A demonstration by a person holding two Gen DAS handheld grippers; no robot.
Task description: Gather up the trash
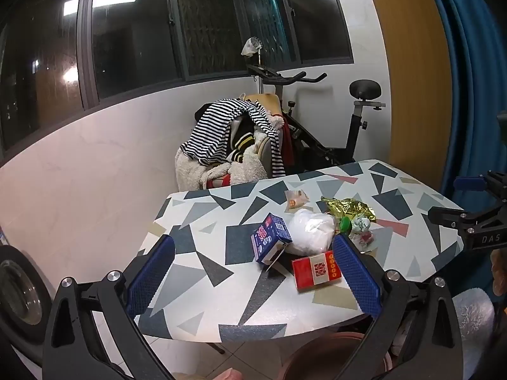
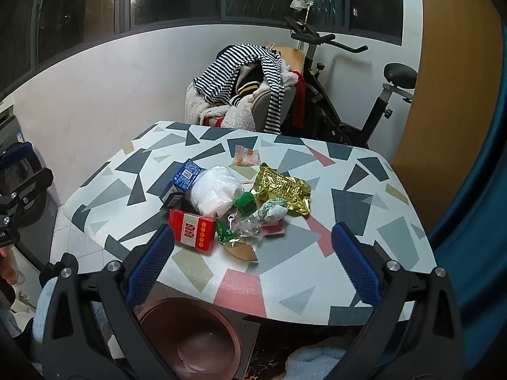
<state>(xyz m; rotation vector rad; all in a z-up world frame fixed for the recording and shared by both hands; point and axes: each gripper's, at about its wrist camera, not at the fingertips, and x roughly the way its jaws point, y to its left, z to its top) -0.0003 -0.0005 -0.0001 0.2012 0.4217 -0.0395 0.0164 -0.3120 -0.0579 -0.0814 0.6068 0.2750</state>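
A heap of trash lies on the patterned table (image 1: 202,272) (image 2: 364,209): a red and white box (image 1: 315,270) (image 2: 193,229), a blue carton (image 1: 269,242) (image 2: 187,175), a white plastic bag (image 1: 312,232) (image 2: 217,191), a gold foil wrapper (image 1: 347,209) (image 2: 282,186), a green item (image 2: 244,202) and small clear wrappers (image 2: 245,155). My left gripper (image 1: 253,272) hovers open before the table's near edge, nothing between its fingers. My right gripper (image 2: 253,266) hovers open over the near edge, just short of the heap. A brown bin (image 2: 190,338) (image 1: 329,357) stands under the table.
Behind the table a chair (image 1: 228,145) is piled with striped and fleecy clothes, beside an exercise bike (image 1: 336,133). A white wall with dark windows runs along the left. A blue curtain (image 1: 469,79) hangs at the right. A round appliance door (image 1: 19,288) shows low left.
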